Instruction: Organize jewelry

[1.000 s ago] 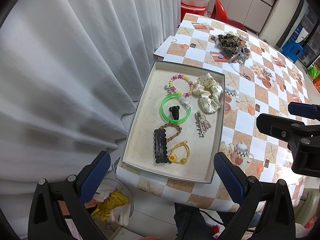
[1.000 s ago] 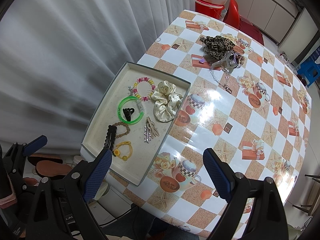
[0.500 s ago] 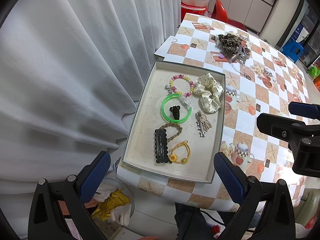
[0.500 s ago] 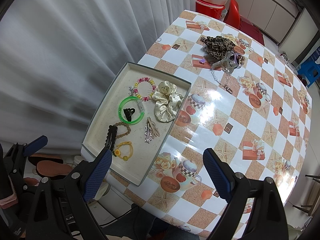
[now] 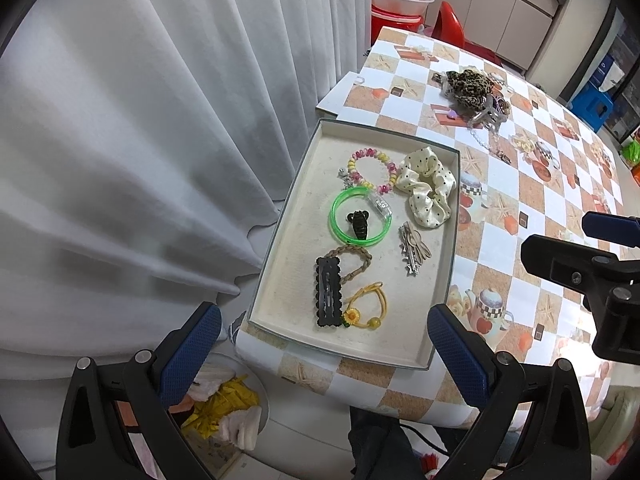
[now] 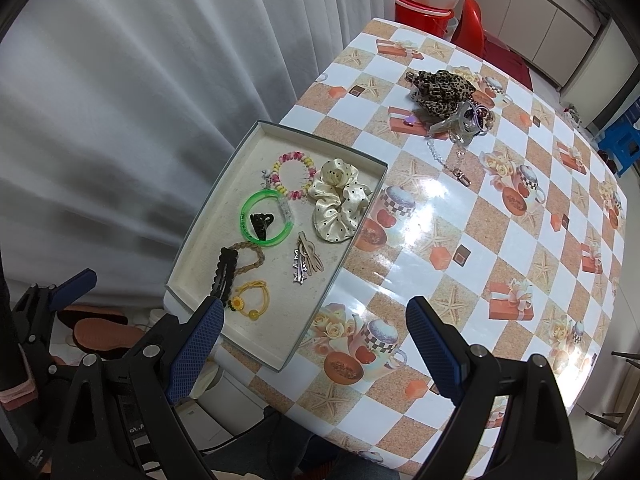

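A shallow beige tray (image 5: 280, 280) (image 6: 200, 256) sits at the table's near left corner. It holds a cream dotted scrunchie (image 5: 426, 190) (image 6: 340, 206), a beaded bracelet (image 5: 370, 172), a green bangle (image 5: 360, 218) (image 6: 266, 218) around a black claw clip (image 5: 359, 225), silver hair clips (image 5: 414, 248), a black snap clip (image 5: 329, 292), a braided band and a yellow flower tie (image 5: 366, 308). More jewelry lies in a pile (image 5: 474, 90) (image 6: 444, 98) farther back, under a leopard scrunchie. My left gripper (image 5: 322, 350) and right gripper (image 6: 316, 346) are open, empty, high above the near edge.
The table has a glossy checkered cloth (image 6: 480, 240). A white curtain (image 5: 140, 120) hangs on the left. A red bucket (image 6: 428, 0) and red chair stand beyond the table. A bin with rags (image 5: 224, 404) is on the floor below.
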Action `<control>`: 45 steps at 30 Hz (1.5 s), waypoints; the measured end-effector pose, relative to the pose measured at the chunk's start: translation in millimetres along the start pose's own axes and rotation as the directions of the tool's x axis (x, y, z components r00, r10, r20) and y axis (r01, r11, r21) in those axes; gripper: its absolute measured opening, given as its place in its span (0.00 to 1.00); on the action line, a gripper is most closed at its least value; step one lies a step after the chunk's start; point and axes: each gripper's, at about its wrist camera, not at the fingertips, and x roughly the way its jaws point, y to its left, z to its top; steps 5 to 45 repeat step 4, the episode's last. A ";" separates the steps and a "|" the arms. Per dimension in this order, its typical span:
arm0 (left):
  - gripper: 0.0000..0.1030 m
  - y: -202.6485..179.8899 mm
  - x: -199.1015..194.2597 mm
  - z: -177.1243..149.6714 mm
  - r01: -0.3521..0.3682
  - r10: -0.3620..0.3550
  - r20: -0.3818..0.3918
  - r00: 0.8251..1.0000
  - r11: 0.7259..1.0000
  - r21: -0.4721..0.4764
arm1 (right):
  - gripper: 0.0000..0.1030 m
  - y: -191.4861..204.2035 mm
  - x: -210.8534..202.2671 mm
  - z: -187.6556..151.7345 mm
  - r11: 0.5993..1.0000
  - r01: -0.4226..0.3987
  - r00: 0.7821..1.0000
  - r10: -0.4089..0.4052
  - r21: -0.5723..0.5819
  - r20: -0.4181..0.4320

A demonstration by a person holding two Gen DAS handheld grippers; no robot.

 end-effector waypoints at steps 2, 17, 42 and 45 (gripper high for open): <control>1.00 -2.1 -0.2 1.4 -0.002 0.002 -0.003 1.000 1.000 0.005 | 0.91 -4.1 2.6 -1.8 1.000 -0.003 1.000 0.003 0.003 0.000; 1.00 -2.2 0.4 1.4 -0.002 0.002 -0.008 1.000 1.000 0.008 | 0.91 -5.4 4.0 -1.9 1.000 -0.006 1.000 0.006 0.005 0.000; 1.00 -2.2 0.4 1.4 -0.002 0.002 -0.008 1.000 1.000 0.008 | 0.91 -5.4 4.0 -1.9 1.000 -0.006 1.000 0.006 0.005 0.000; 1.00 -2.2 0.4 1.4 -0.002 0.002 -0.008 1.000 1.000 0.008 | 0.91 -5.4 4.0 -1.9 1.000 -0.006 1.000 0.006 0.005 0.000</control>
